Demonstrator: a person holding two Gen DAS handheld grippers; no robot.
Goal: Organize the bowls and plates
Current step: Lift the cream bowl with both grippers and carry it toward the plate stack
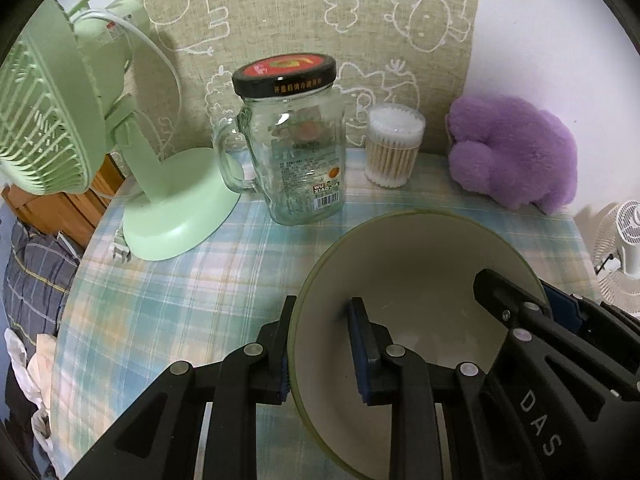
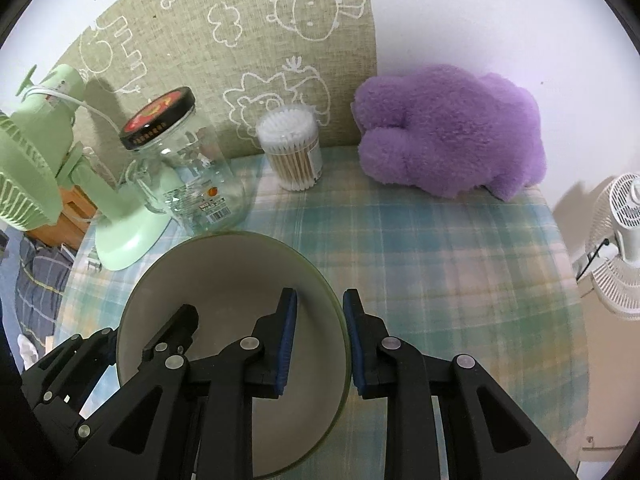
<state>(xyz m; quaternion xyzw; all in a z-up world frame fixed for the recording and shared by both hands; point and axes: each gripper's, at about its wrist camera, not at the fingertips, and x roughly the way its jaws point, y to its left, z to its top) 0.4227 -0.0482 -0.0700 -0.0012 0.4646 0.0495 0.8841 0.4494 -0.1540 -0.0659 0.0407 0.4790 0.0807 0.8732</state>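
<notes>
Bowl [image 1: 420, 320] slung between both claws — left claw [image 1: 324, 344] clenched on its left rim, right claw [image 2: 320, 340] on the right rim; counter [image 2: 440, 260] lies below.

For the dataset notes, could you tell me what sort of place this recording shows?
Probably a bedroom or small living room at home, not a kitchen: a plaid-covered table against a wall bears a purple plush toy, a green desk fan and a tub of cotton swabs, with folded bedding beside it.
</notes>
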